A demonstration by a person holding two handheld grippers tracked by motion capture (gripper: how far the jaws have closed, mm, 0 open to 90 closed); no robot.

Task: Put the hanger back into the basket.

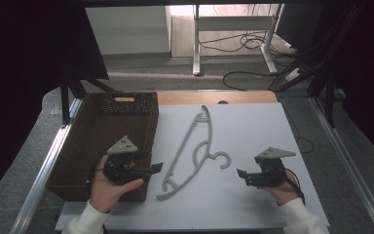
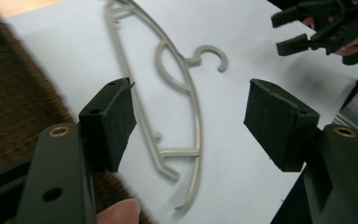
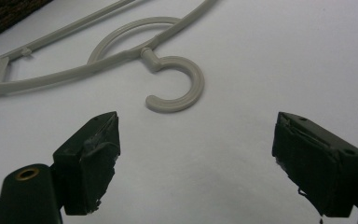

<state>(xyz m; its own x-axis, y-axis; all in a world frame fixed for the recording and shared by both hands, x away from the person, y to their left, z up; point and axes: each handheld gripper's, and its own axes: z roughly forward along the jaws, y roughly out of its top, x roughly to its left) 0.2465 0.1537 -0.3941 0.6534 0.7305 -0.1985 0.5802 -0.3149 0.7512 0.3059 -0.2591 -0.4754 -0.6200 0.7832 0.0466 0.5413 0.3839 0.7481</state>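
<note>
Nothing looks done yet, I think. Grey hanger point(image 1: 193, 151) lies flat on the white worktop point(image 1: 253, 126), just beside the brown basket point(image 1: 85, 146). Left claw point(image 1: 157, 167) is near the hanger's bottom end, wide open and empty. Right claw point(image 1: 240, 174) waits by its hook, also wide open and empty.

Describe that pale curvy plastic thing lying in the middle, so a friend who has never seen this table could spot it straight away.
Start at the white table top, with a dark woven basket at its left edge. Just right of the basket, between the left gripper and right gripper, lies a clothes hanger, flat and slantwise. It is the lone pale grey item, thin-barred, with a round hook.
</note>
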